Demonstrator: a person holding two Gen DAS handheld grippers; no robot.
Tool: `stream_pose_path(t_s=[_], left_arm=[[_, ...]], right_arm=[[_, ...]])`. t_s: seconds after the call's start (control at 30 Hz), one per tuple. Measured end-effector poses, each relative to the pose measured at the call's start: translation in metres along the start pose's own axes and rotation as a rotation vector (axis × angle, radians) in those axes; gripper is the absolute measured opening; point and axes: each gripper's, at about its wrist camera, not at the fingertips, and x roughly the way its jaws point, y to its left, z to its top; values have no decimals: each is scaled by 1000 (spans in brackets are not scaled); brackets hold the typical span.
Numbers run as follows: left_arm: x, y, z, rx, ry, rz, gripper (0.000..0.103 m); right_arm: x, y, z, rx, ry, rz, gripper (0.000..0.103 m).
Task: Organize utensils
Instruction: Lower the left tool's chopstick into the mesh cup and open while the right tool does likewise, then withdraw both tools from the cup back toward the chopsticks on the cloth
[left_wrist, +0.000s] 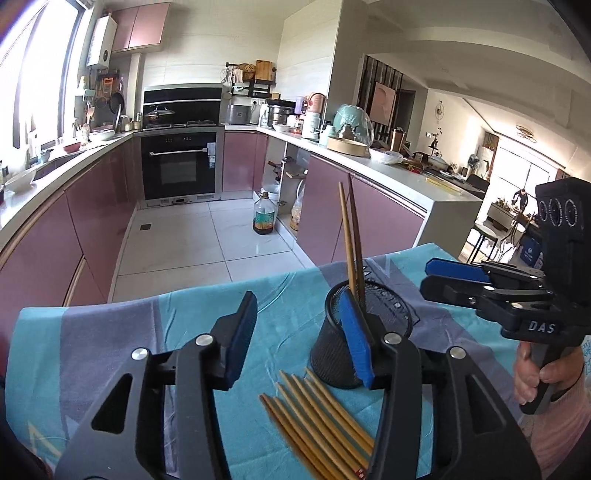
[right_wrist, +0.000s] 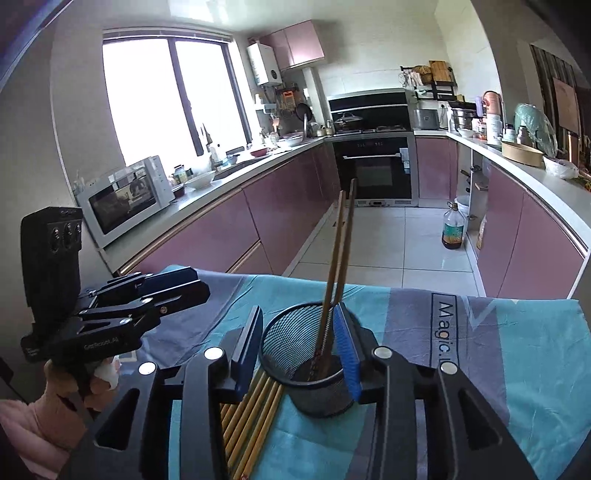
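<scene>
The left tongs (left_wrist: 299, 332) fill the bottom of the left wrist view, jaws parted with nothing between the blue pads. Below that gap a bundle of loose bamboo chopsticks (left_wrist: 317, 417) lies flat on the blue-and-grey cloth (left_wrist: 110, 332) that covers the counter, tips fanned toward the holder. The right-hand pad of the left tongs stands in front of the near wall of the black mesh holder (left_wrist: 369, 325), whether touching it I cannot tell.

That holder stands upright on the cloth, just beyond the loose bundle. Two chopsticks (left_wrist: 352, 240) stand in it (one pale, one darker), leaning a little to the left with their upper ends well above the rim. From the right wrist view the lower ends can be seen through the mesh, resting on the holder's floor; nothing else shows inside.

The right tongs (right_wrist: 303, 347) are likewise open and grip nothing. One pad is over the loose chopsticks, the other in front of the holder's right rim, so the holder's mouth sits partly between them. The upright pair rises close beside the right-hand pad, not pinched by it.

Each view shows the other tool off to the side, held by a hand (left_wrist: 535, 373) in a pink sleeve (left_wrist: 561, 432).
</scene>
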Motion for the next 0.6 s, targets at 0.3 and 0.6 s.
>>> stream_pose_path(t_s=[0.3, 0.6], left_arm=[[-4, 23, -76, -42, 161, 35, 52], [10, 23, -131, -61, 274, 17, 52]], right_arm=[[28, 21, -64, 7, 178, 49, 39], [48, 26, -99, 66, 293, 42, 39]])
